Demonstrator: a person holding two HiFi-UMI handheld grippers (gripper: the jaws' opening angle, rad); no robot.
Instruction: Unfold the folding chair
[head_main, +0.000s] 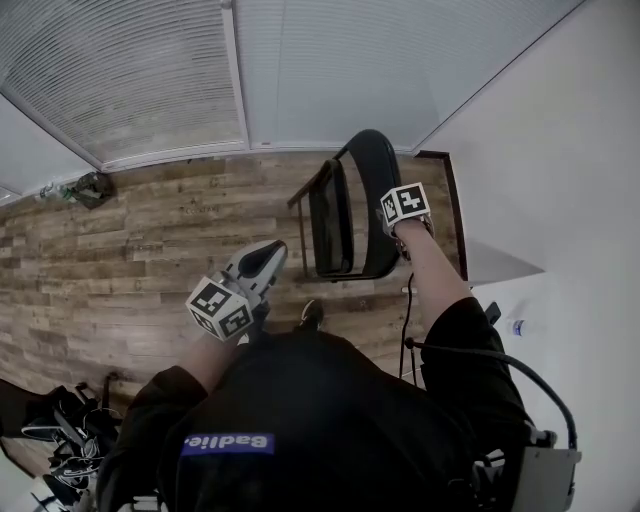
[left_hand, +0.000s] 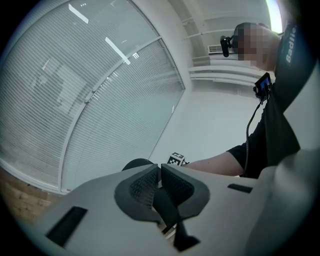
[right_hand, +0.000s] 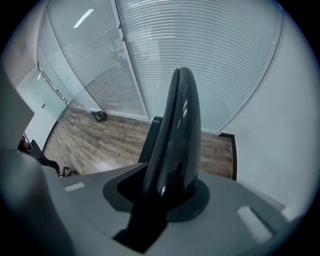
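Note:
A black folding chair (head_main: 352, 205) stands on the wood floor close to the white wall, its seat panel (head_main: 330, 215) steep and close to the backrest. My right gripper (head_main: 398, 228) points down at the top of the backrest. In the right gripper view the glossy backrest edge (right_hand: 177, 125) runs between the jaws, which are shut on it. My left gripper (head_main: 268, 258) hangs left of the chair, apart from it. Its pads (left_hand: 145, 185) are pressed together with nothing between them. Past them I see the chair top (left_hand: 136, 164) and the right gripper's marker cube (left_hand: 176, 159).
Glass walls with blinds (head_main: 150, 80) run along the far side of the floor. The white wall (head_main: 560, 180) is on the right. A dark bundle (head_main: 90, 188) lies by the glass at far left. Bags and gear (head_main: 55, 430) lie at lower left. A cable (head_main: 408, 320) hangs by the right arm.

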